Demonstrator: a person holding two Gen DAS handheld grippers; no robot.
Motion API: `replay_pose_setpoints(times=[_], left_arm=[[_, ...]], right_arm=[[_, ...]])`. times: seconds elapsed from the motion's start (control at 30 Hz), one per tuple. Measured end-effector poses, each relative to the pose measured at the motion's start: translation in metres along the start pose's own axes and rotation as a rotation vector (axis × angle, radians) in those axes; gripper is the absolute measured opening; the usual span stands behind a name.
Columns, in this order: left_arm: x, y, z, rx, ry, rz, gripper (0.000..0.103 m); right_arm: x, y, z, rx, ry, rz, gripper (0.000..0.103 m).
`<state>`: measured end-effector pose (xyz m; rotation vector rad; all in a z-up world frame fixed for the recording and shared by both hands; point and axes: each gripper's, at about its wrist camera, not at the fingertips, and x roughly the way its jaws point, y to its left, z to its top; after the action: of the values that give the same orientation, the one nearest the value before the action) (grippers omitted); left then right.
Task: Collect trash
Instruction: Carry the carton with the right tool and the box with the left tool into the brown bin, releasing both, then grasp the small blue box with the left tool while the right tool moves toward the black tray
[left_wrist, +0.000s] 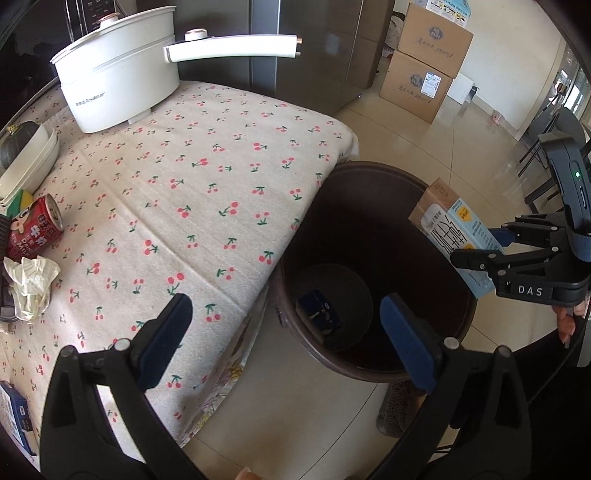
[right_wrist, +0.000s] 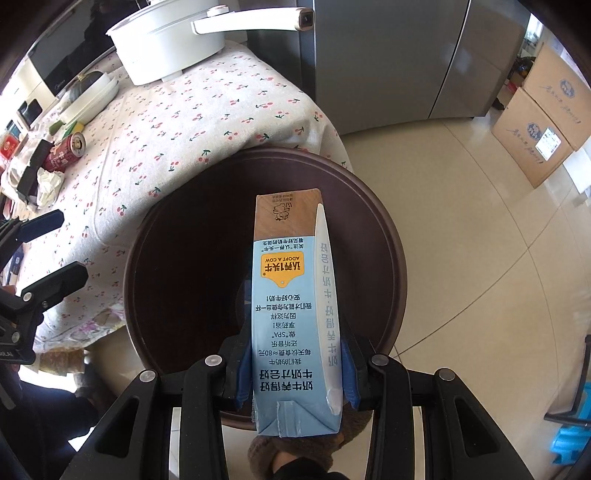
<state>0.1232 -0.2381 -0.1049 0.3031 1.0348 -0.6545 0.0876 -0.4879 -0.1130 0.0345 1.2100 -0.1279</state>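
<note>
My right gripper (right_wrist: 295, 369) is shut on a light blue milk carton (right_wrist: 288, 317) and holds it over the open dark brown bin (right_wrist: 388, 236). The left wrist view shows the same carton (left_wrist: 452, 229) above the bin's rim (left_wrist: 373, 168), with the right gripper (left_wrist: 484, 251) on it. A small dark blue box (left_wrist: 319, 308) lies at the bin's bottom. My left gripper (left_wrist: 284, 332) is open and empty, above the table edge and the bin. A red can (left_wrist: 35, 230) and crumpled white paper (left_wrist: 29, 286) lie on the cherry-print tablecloth (left_wrist: 192, 177) at the left.
A white electric pot (left_wrist: 114, 77) with a long handle stands at the table's back. White bowls (left_wrist: 29, 162) sit at the far left. A blue box (left_wrist: 14, 417) lies at the near left edge. Cardboard boxes (left_wrist: 424, 62) stand by the wall, a steel fridge (right_wrist: 388, 59) behind the table.
</note>
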Motion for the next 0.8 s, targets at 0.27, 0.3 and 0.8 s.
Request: replay_pose_setpoints(times=[0.27,0.3,0.8], left_arm=[[-0.016,0.015,-0.011,0.000,-0.012,0.070,0.102],[-0.018,0.017,-0.013,-0.002,-0.014,0.073,0.102],[-0.052,0.063,-0.040,-0.085,-0.017,0.129,0.102]], right_arm=[[0.011,0.008,0.007,-0.013,0.024,-0.020,0.040],[0.010,0.009,0.008,-0.009,0.018,-0.018,0.040],[0.000,0.058,0.025,-0.080,-0.026,-0.002,0.079]])
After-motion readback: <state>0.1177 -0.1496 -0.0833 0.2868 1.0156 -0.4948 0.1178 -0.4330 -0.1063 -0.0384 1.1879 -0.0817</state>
